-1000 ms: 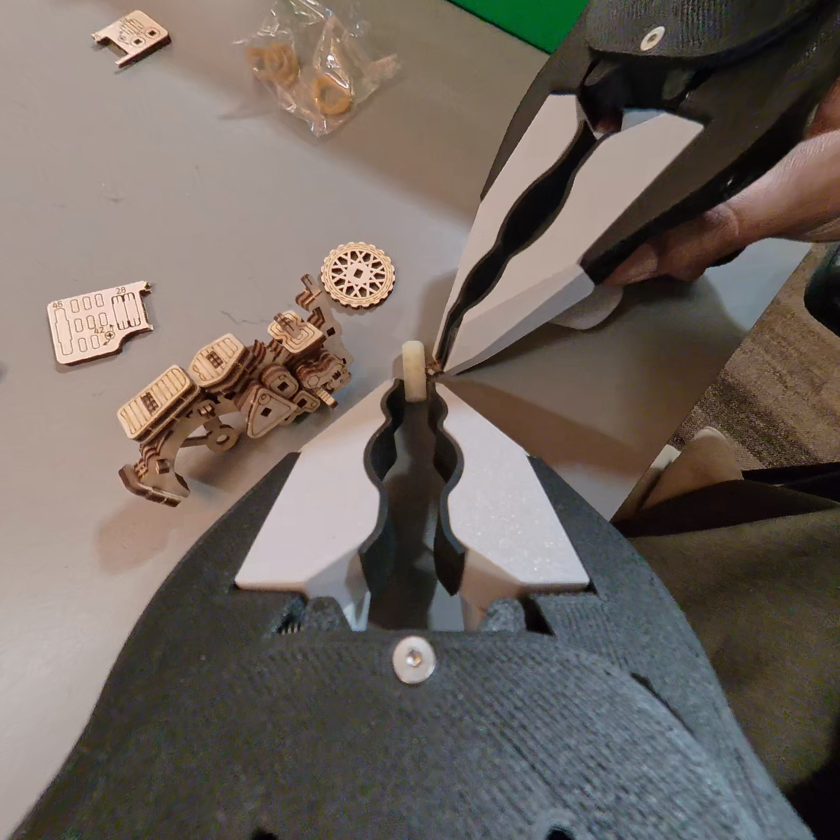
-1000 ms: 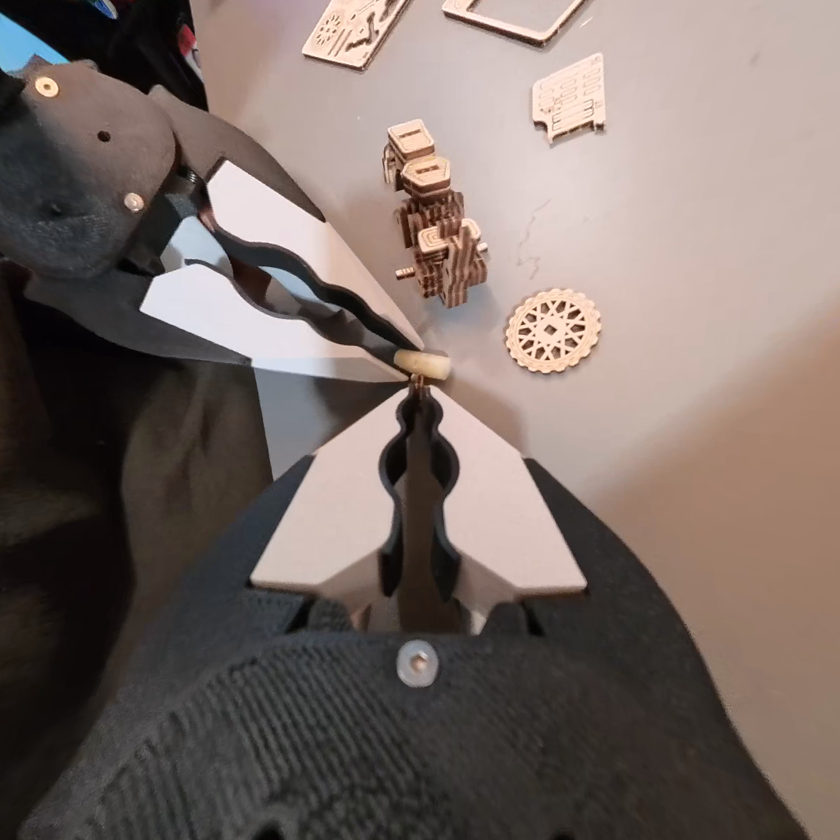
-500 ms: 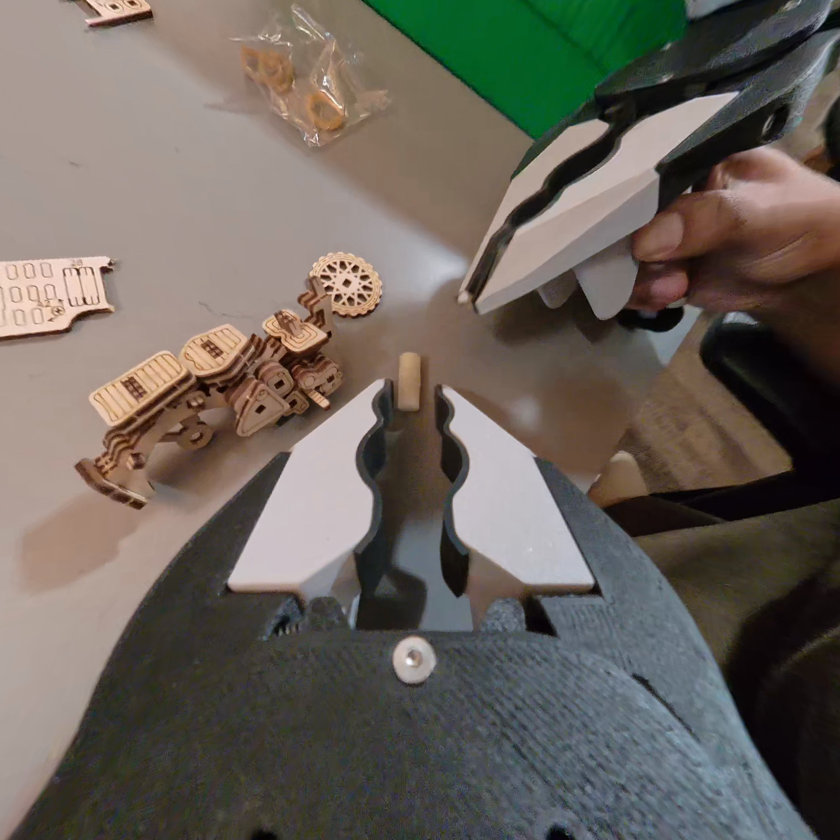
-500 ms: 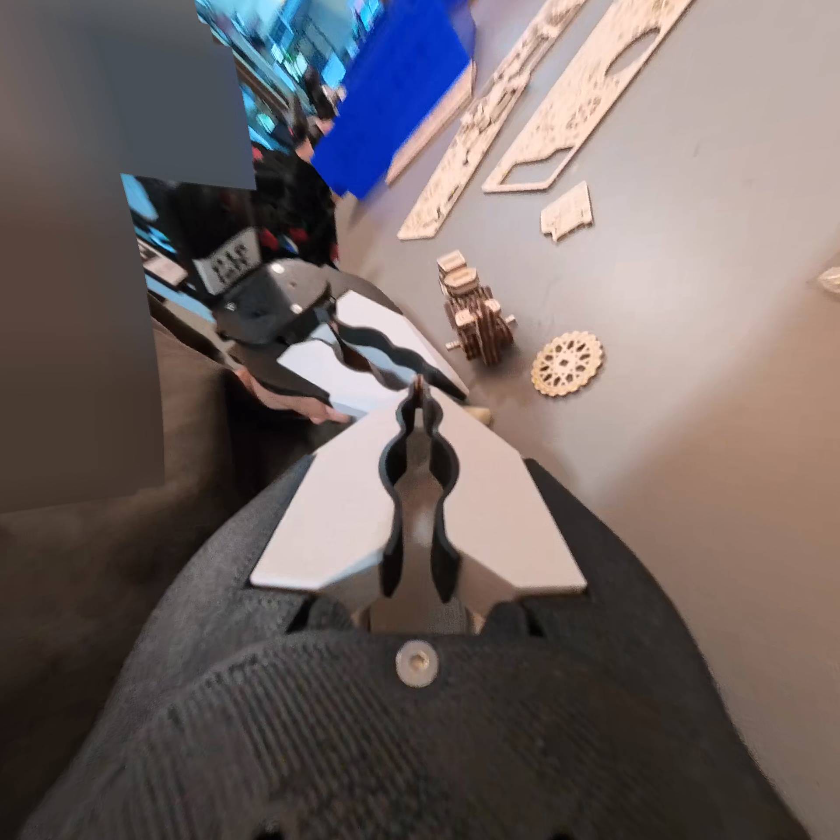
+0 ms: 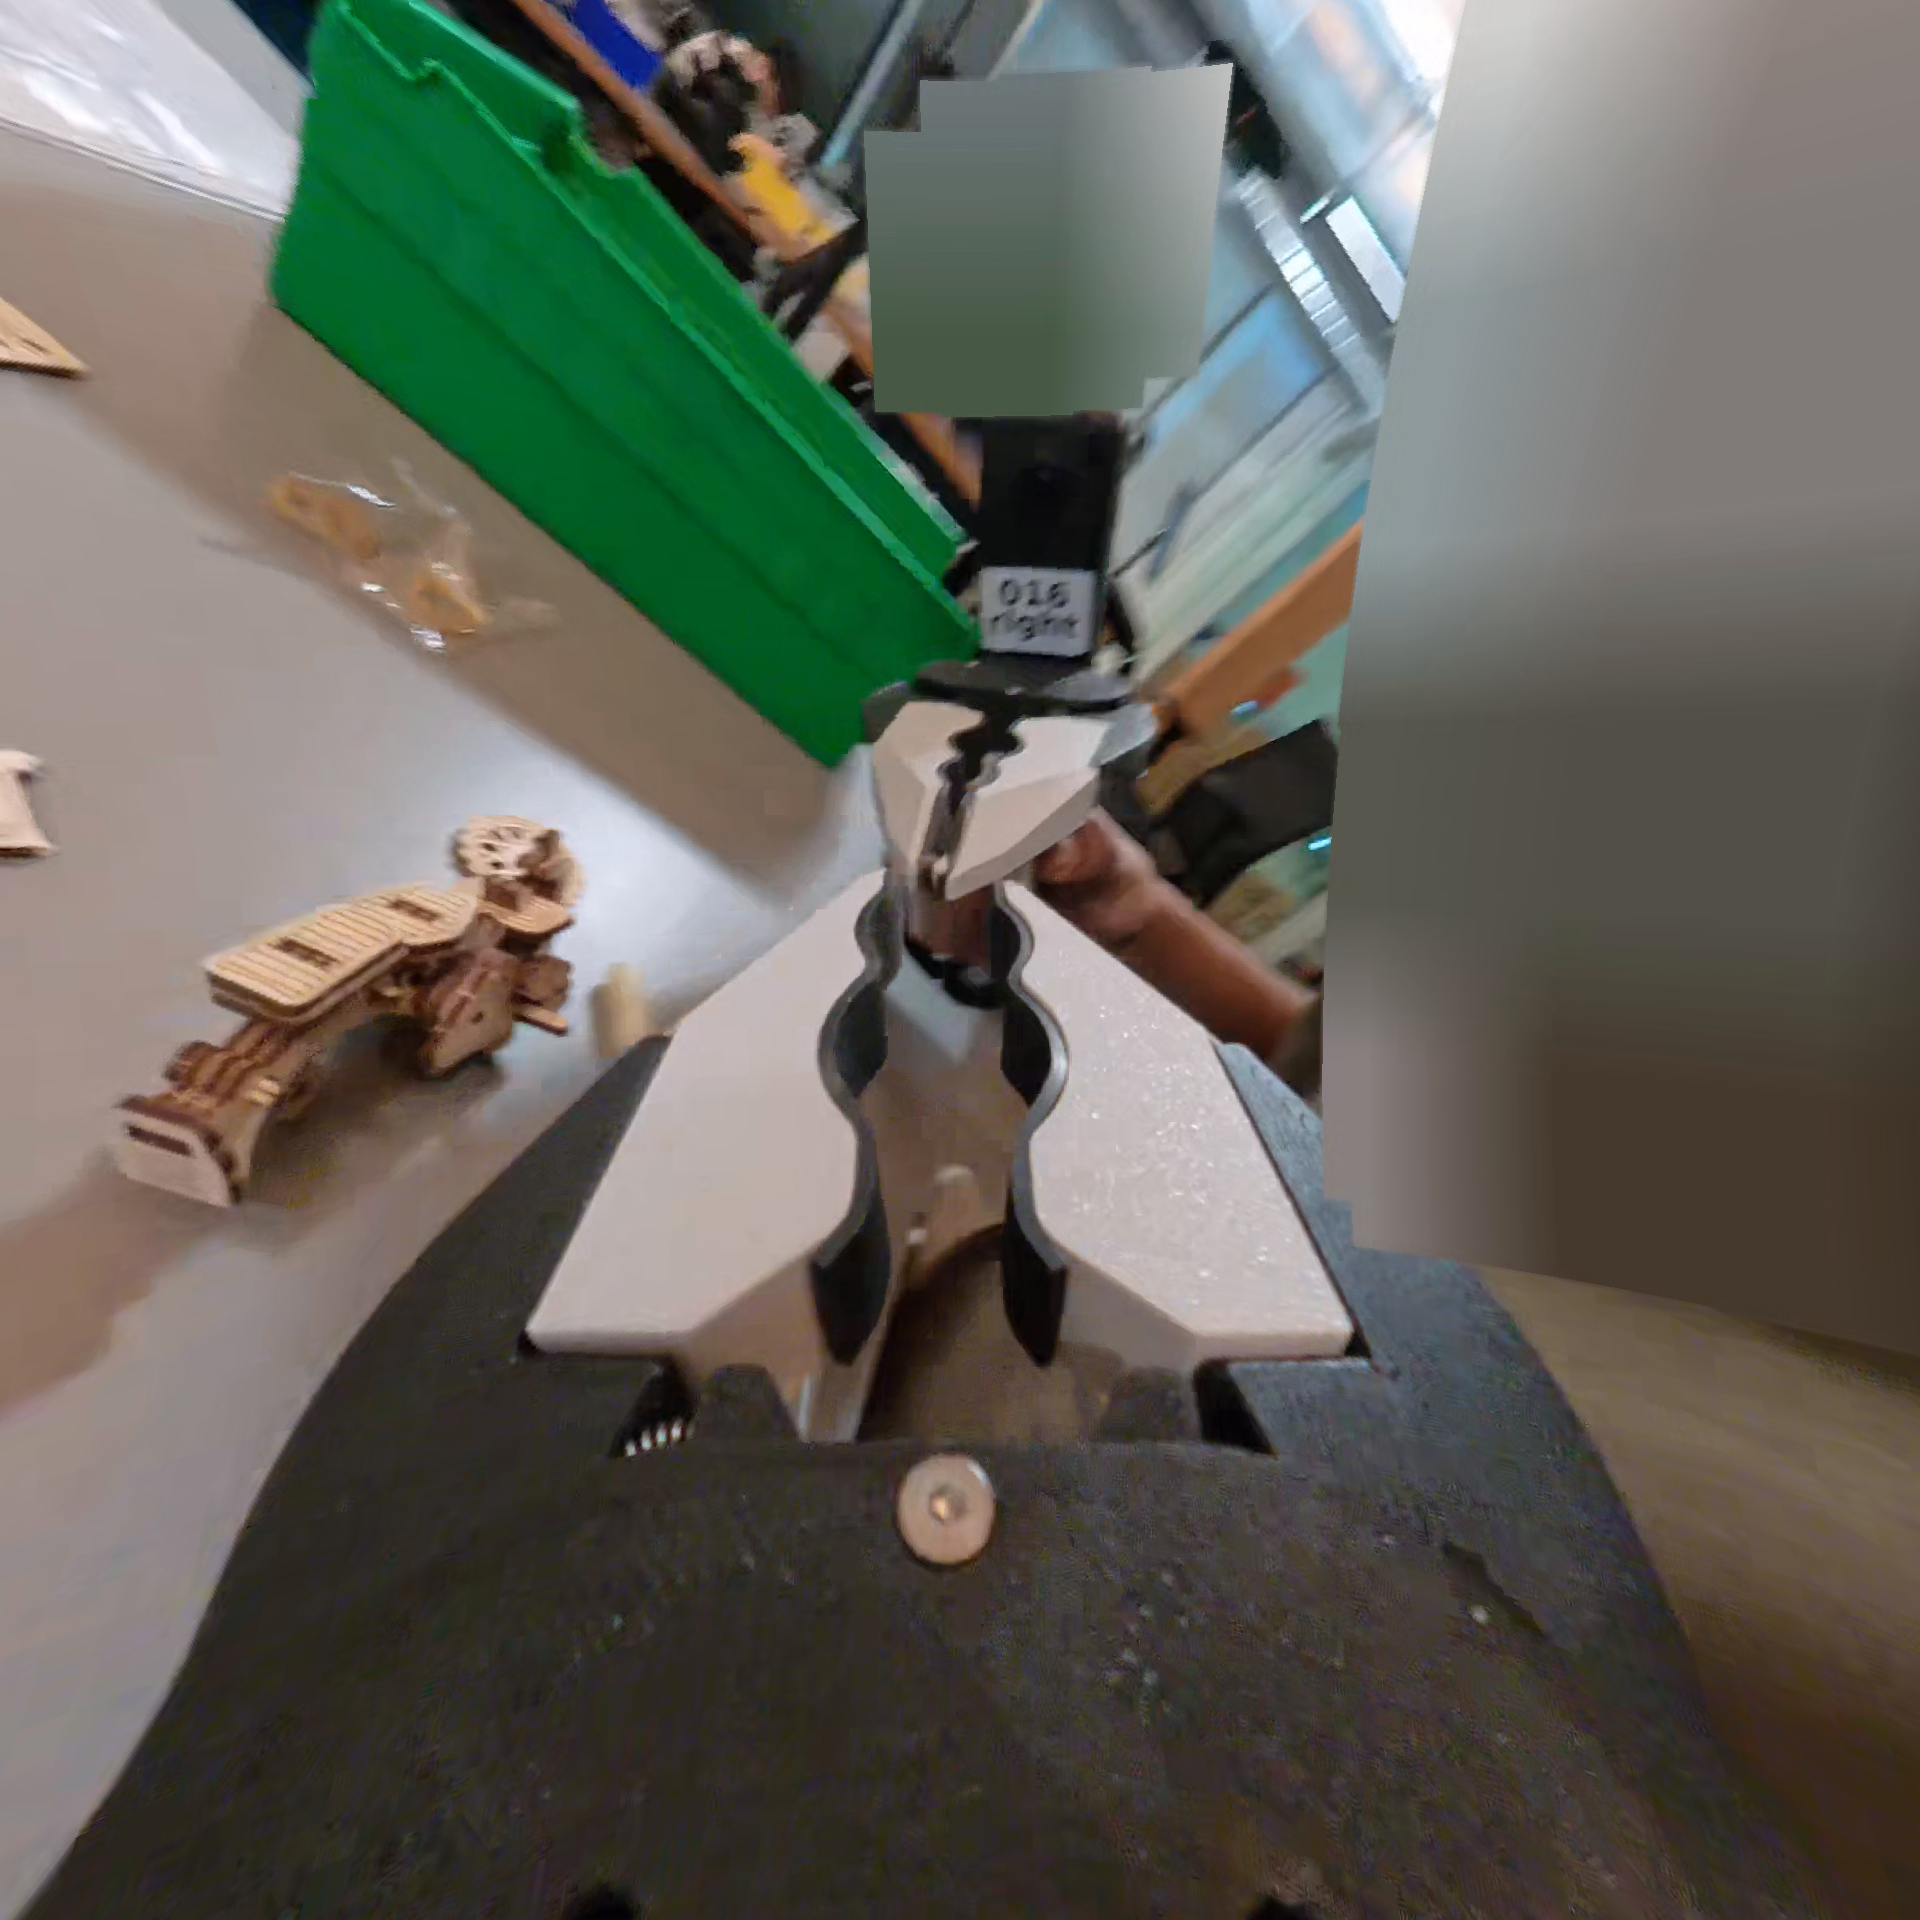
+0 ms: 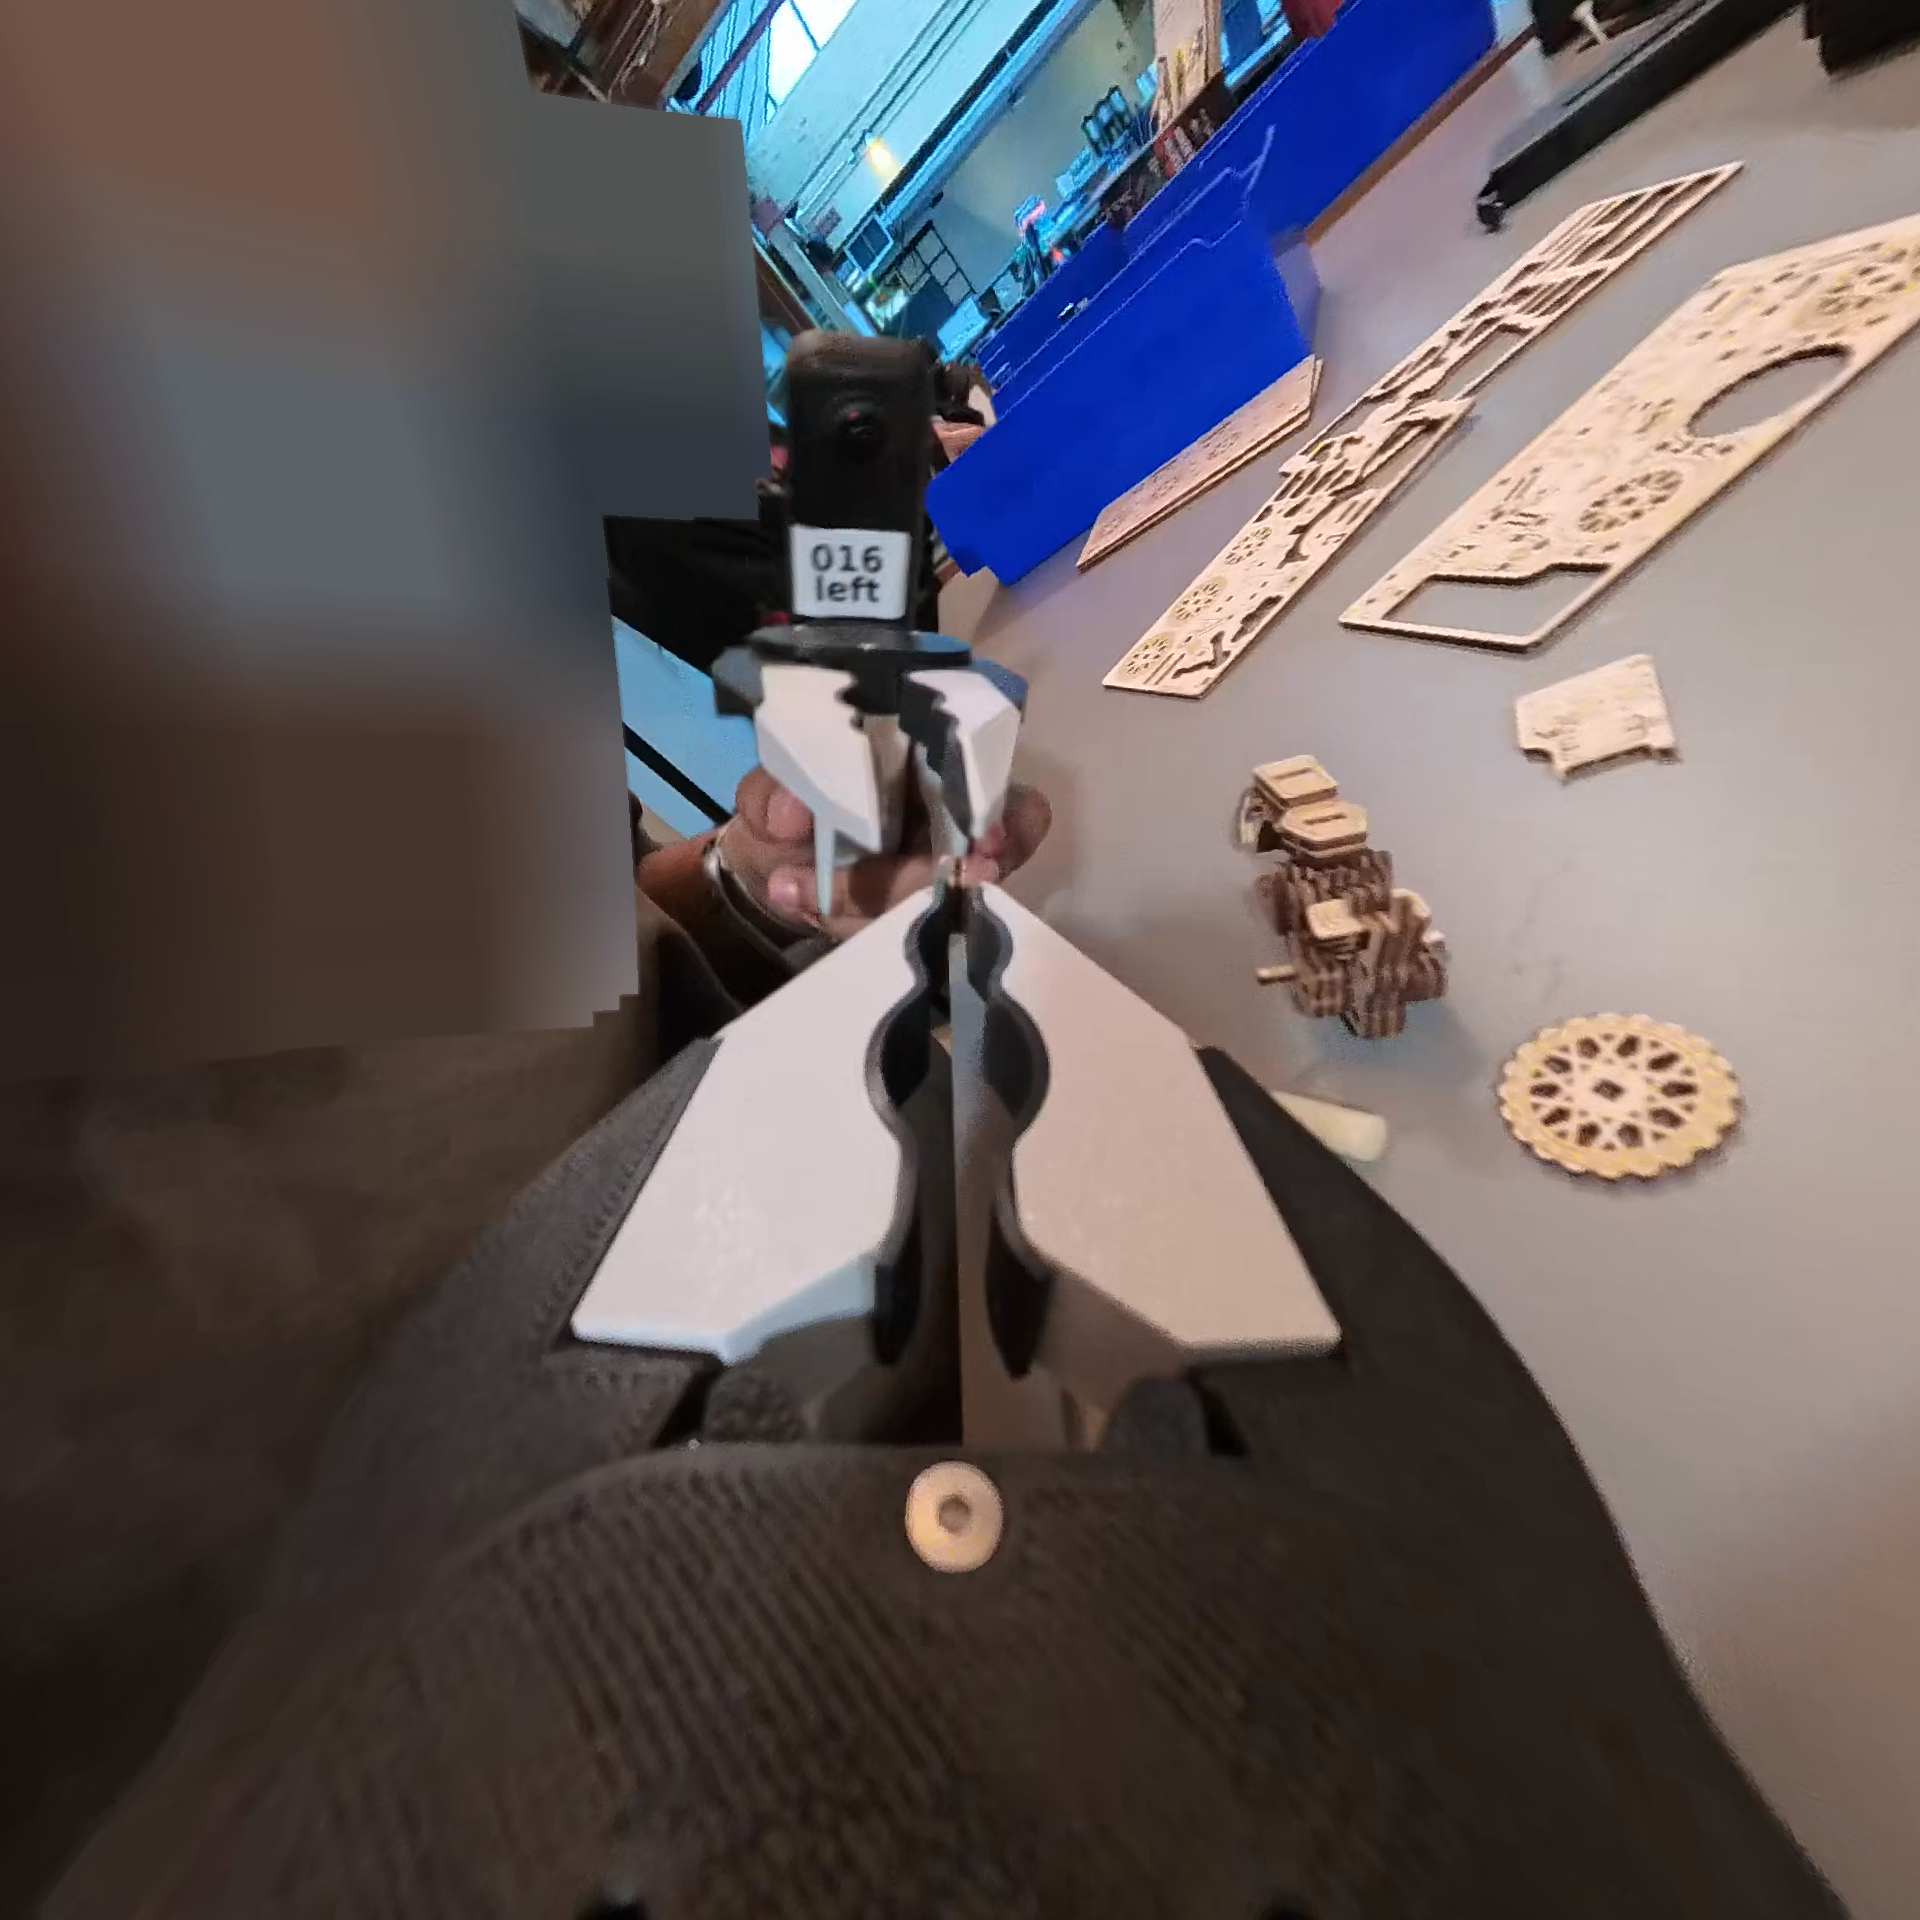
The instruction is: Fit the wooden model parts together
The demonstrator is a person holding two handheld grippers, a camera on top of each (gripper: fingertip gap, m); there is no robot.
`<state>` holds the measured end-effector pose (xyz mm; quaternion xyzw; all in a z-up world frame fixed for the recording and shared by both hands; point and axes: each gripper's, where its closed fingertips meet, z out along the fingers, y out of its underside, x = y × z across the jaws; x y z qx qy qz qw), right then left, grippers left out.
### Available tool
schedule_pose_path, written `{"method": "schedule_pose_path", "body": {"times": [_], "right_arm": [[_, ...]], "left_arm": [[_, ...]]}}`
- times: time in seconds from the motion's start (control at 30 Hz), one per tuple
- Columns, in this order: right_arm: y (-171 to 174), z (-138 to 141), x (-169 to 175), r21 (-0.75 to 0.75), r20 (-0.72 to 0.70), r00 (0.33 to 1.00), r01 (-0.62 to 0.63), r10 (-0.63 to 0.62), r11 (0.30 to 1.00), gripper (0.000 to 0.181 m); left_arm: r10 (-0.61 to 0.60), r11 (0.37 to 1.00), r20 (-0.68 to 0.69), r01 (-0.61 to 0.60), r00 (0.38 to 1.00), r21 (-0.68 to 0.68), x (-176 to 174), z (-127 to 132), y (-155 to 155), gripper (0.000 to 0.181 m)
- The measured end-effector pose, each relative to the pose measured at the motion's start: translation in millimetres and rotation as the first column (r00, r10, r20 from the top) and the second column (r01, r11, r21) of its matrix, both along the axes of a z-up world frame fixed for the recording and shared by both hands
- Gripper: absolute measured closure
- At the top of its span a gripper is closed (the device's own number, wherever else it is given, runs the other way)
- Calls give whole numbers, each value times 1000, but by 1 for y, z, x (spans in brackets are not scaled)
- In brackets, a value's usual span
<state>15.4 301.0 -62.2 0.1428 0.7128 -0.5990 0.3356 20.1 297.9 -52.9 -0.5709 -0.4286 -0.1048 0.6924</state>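
The part-built wooden model (image 5: 343, 997) stands on the grey table (image 5: 208, 675); it also shows in the right wrist view (image 6: 1340, 914). A wooden gear wheel (image 6: 1616, 1096) and a pale cylinder (image 6: 1340, 1127) lie beside it. My left gripper (image 5: 945, 904) is open and empty, raised above the table edge. My right gripper (image 6: 951, 883) is shut on a small wooden piece at its tips. The two grippers face each other closely, tip to tip. The right gripper (image 5: 935, 868) shows in the left wrist view, and the left gripper (image 6: 904, 831) shows in the right wrist view.
A green bin (image 5: 582, 343) and a clear bag of parts (image 5: 405, 566) sit at the back. Wooden part sheets (image 6: 1662, 436), a small cut panel (image 6: 1595, 717) and a blue bin (image 6: 1122, 416) lie farther along the table. The person's hands hold both grippers. Only a small space, under 4 cm, lies between the two pairs of fingers. Both grippers' tips are roughly 12 cm from the wooden gear wheel (image 6: 1616, 1096).
My left gripper opened and let go of the pale cylinder, which now lies on the table. Both grippers rose from the table and tilted up, facing each other.
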Motion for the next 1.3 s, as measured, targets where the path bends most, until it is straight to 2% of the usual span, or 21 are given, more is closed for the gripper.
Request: {"method": "schedule_pose_path", "body": {"times": [0.03, 0.13, 0.37, 0.43, 0.67, 1.3], "right_arm": [[-2, 0, 4, 6, -23, 1000, -3, 4, 1000, 180], [-6, -1, 15, 35, -83, 996, -20, 22, 999, 180], [-14, 1, 39, 61, -176, 980, -80, 90, 995, 180], [-14, 0, 41, 63, -183, 978, -87, 98, 994, 180], [-9, -3, 42, 78, -195, 975, -94, 108, 992, 180], [-11, -6, 40, 83, -172, 979, -99, 112, 992, 181]], "left_arm": [[-22, 997, 9, 21, 1000, 69, 4, 6, -6, 169], [-45, 991, -6, 46, 999, 122, 12, 9, -19, 170], [-171, 984, -83, 166, 982, -61, 33, -5, -9, 170], [-191, 980, -90, 184, 977, -78, 37, -6, -6, 170], [-195, 981, -82, 195, 977, -10, 35, -4, -5, 174], [-202, 979, -51, 203, 978, 8, 34, -11, -2, 176]]}}
